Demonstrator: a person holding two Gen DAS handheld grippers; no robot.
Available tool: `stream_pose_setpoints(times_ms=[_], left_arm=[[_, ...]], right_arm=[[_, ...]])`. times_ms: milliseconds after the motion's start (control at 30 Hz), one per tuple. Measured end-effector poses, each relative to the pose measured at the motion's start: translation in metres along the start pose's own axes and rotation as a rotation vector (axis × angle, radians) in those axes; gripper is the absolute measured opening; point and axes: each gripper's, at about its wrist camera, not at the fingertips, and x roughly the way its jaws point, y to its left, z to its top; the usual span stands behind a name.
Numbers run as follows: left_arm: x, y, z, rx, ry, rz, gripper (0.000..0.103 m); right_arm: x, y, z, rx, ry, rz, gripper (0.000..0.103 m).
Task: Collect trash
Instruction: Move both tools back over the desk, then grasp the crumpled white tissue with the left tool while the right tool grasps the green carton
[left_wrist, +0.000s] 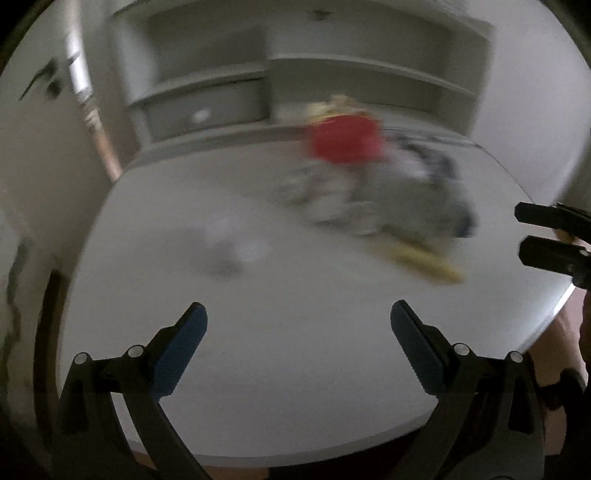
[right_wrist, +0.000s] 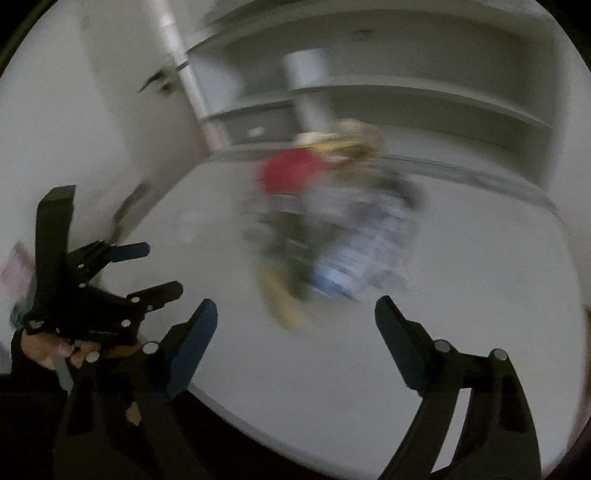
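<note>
Both views are blurred by motion. A heap of trash lies on the far half of a white table (left_wrist: 295, 369): a red packet (left_wrist: 345, 140), grey and white wrappers (left_wrist: 417, 199) and a yellowish strip (left_wrist: 424, 260). A small crumpled pale scrap (left_wrist: 225, 251) lies apart on the left. My left gripper (left_wrist: 298, 310) hangs open above the near part of the table, nothing between its fingers. In the right wrist view the same red packet (right_wrist: 290, 171), a blue-striped wrapper (right_wrist: 365, 240) and a yellow piece (right_wrist: 284, 299) appear. My right gripper (right_wrist: 295, 306) is open and empty, short of the heap.
Grey-white shelving (left_wrist: 332, 70) with a drawer (left_wrist: 203, 107) stands behind the table. A door with a dark handle (left_wrist: 44, 79) is at the left. A hand (right_wrist: 51, 349) holds the left gripper (right_wrist: 155, 269) at the left of the right wrist view; the right gripper's fingers (left_wrist: 543, 254) show at the left view's right edge.
</note>
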Motion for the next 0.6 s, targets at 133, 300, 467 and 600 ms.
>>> stream_pose_setpoints(times_ms=[133, 300, 467, 600], left_arm=[[0.015, 0.027, 0.001, -0.058, 0.02, -0.018, 0.096], [0.045, 0.041, 0.022, -0.079, 0.057, -0.028, 0.096], [0.064, 0.047, 0.036, -0.083, 0.064, -0.01, 0.096], [0.08, 0.046, 0.043, -0.077, 0.071, 0.009, 0.096]], right_arm=[[0.038, 0.005, 0.03, -0.023, 0.059, -0.029, 0.069], [0.073, -0.015, 0.04, -0.015, 0.151, -0.051, 0.049], [0.08, -0.008, 0.034, -0.04, 0.181, -0.056, 0.014], [0.062, -0.002, 0.031, -0.032, 0.137, -0.037, 0.012]])
